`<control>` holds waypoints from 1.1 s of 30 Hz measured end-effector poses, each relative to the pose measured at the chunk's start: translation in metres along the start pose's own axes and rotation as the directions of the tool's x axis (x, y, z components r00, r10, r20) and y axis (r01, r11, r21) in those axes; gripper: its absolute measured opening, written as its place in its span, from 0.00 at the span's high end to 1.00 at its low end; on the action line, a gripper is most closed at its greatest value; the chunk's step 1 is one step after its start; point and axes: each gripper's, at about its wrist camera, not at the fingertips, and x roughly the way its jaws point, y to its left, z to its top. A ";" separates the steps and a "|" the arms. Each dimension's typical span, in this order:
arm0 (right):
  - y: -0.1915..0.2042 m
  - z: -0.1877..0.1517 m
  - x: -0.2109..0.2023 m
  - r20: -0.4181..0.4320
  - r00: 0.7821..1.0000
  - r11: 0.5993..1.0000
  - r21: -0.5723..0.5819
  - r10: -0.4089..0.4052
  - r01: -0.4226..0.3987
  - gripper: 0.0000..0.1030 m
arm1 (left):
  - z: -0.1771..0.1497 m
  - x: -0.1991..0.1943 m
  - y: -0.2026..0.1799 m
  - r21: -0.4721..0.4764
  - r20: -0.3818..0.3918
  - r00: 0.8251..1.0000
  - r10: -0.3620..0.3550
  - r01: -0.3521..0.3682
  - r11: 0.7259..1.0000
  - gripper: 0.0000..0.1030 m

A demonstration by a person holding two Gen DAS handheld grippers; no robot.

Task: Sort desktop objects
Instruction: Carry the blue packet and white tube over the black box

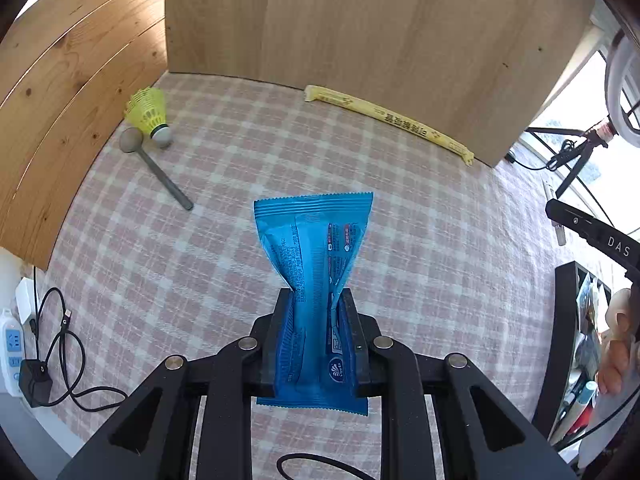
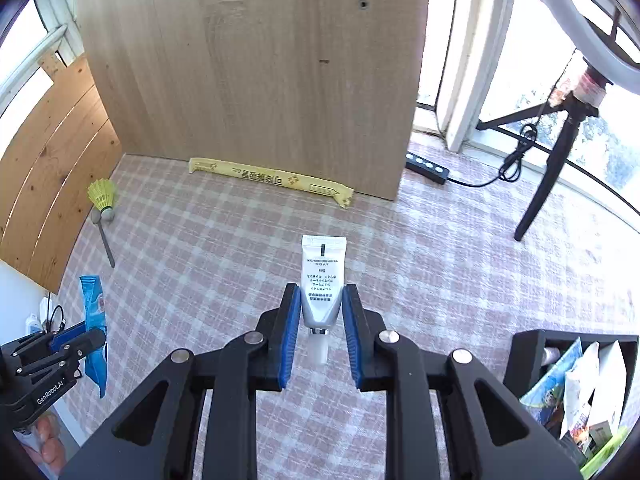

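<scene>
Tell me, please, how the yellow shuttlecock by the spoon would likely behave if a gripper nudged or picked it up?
The yellow shuttlecock lies on its side on the checked cloth, so a nudge would probably swing it round its rounded white cork tip. Its open mesh skirt suggests it is very light and may flex under a firm squeeze. It sits close by the spoon, which a push might disturb.

The black bin (image 2: 528, 356) is cut by the frame edge; print on the blue packet (image 1: 316, 256) is illegible.
</scene>
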 end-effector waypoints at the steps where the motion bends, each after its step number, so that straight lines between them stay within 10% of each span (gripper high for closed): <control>1: -0.016 -0.010 -0.010 0.008 1.000 0.999 0.030 -0.014 0.014 0.80 | -0.009 -0.001 -0.017 0.036 -0.002 1.000 -0.016 0.016 0.999 0.80; 8: -0.110 -0.087 -0.071 0.020 0.992 0.966 0.231 -0.128 0.120 0.80 | -0.037 -0.024 -0.148 0.281 -0.051 0.988 -0.146 0.154 0.947 0.80; 18: -0.218 -0.223 -0.159 -0.036 0.953 0.815 0.508 -0.302 0.278 0.79 | -0.102 -0.041 -0.305 0.561 -0.161 0.952 -0.260 0.305 0.770 0.80; 33: -0.299 -0.334 -0.188 -0.157 0.913 0.626 0.683 -0.377 0.376 0.79 | -0.135 -0.044 -0.404 0.682 -0.228 0.929 -0.290 0.365 0.634 0.80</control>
